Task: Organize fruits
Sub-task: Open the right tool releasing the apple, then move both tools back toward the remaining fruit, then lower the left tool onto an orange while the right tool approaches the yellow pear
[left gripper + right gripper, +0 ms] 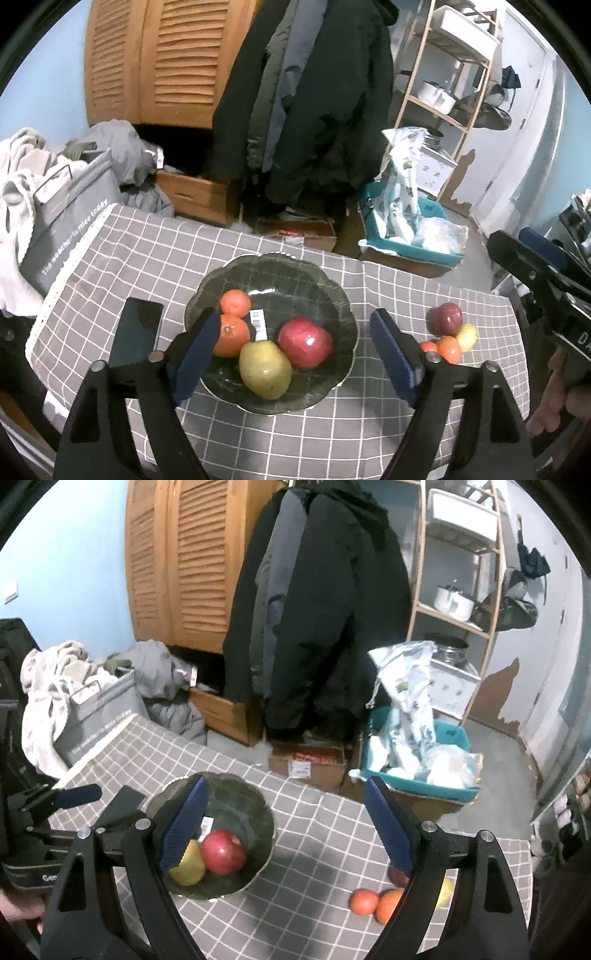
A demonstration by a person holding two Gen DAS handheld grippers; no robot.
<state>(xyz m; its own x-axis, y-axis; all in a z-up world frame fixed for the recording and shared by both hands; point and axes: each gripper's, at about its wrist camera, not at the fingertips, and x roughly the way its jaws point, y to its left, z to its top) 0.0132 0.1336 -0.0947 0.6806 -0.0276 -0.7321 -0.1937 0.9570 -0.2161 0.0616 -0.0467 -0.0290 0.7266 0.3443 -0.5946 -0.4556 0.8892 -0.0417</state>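
From the left wrist, the left tongs (291,354) hang above the bowl (334,295) with their jaws apart and nothing between them. The bowl already holds four fruits: two oranges (232,334), a pear (264,369) and a red apple (304,341). A small cluster (448,332) of an apple, a pear and two oranges lies on the worktop (155,251) well apart to the right, so the job looks about half done. A dark phone (136,328) lies just beside the bowl's left rim; the right tongs show at the right edge of this view.

From the right wrist, the right tongs (284,830) are also apart and empty, raised over the bare cloth between the bowl (255,812) and the loose fruits (364,902). Those fruits sit near the worktop's right edge (517,843), so a nudge could roll one off. The stretch between them and the bowl is open for carrying.
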